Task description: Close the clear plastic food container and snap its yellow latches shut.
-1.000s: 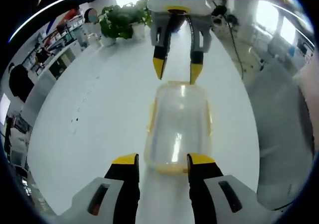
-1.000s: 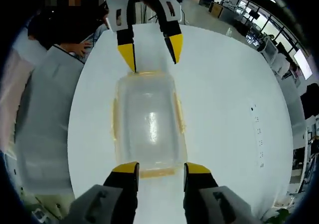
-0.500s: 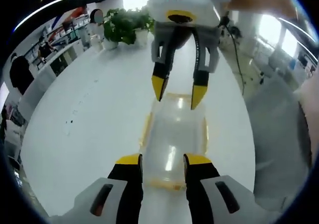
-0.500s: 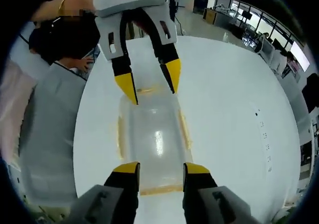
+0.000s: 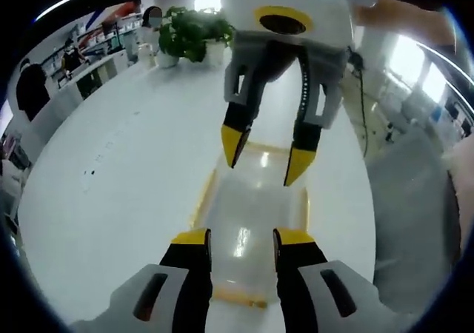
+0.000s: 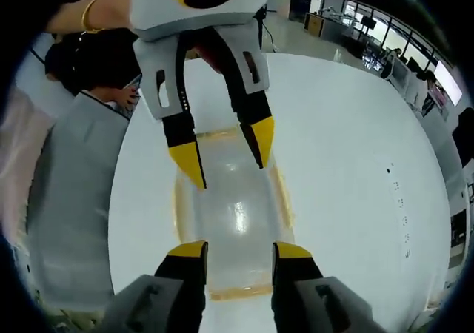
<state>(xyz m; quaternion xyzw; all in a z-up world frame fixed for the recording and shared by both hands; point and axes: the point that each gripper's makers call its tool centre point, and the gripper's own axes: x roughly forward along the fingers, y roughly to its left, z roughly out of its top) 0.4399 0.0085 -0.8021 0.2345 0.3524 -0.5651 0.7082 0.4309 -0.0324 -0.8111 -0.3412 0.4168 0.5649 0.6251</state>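
Sitting lengthwise on the white table (image 5: 111, 177), the clear container (image 5: 255, 226) lies between the two grippers, which face each other over it from its two short ends. Seen from the left gripper view, the left gripper (image 5: 238, 238) has its yellow-tipped jaws parted over the near end, holding nothing, while the right gripper (image 5: 266, 155) hangs above the far end with its jaws also spread and empty. From the right gripper view the same holds in reverse: the right gripper (image 6: 238, 250) stands open over its end of the container (image 6: 235, 218) and the left gripper (image 6: 226, 152) hovers opposite. Yellow latches (image 6: 284, 200) run along the long sides; whether they are snapped down I cannot tell. A potted plant (image 5: 189, 33) stands at the table's far edge, and a grey cloth (image 6: 67, 200) lies just beside the table.
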